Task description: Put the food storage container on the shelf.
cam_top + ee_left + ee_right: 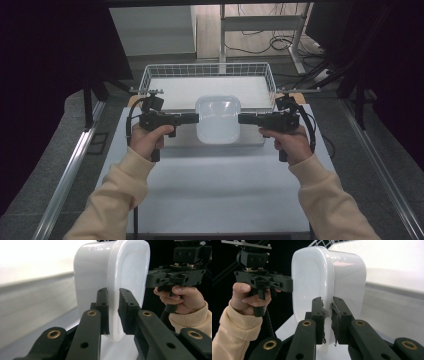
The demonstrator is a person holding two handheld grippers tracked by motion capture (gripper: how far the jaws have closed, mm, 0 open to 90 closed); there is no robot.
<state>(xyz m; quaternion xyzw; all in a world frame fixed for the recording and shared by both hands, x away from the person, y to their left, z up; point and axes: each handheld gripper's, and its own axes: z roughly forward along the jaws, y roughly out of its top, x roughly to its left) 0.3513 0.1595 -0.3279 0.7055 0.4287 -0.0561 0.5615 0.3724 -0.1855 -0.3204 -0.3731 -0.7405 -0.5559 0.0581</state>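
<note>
A translucent white plastic tub (218, 119) hangs between the two grippers above the table's far half, open side up. My left gripper (196, 118) pinches its left rim and my right gripper (241, 119) pinches its right rim. In the left gripper view the tub's rim (114, 315) sits clamped between the two black pads, with the other hand and its gripper (175, 277) beyond it. In the right gripper view the tub's rim (327, 315) is clamped the same way, and the far gripper (264, 280) meets the tub's opposite edge.
A white wire basket (207, 75) stands at the table's far edge, just behind the tub. The white table top (215, 185) stretches toward the person. Metal rails (70, 170) run along both sides of the table, and cables lie on the floor behind.
</note>
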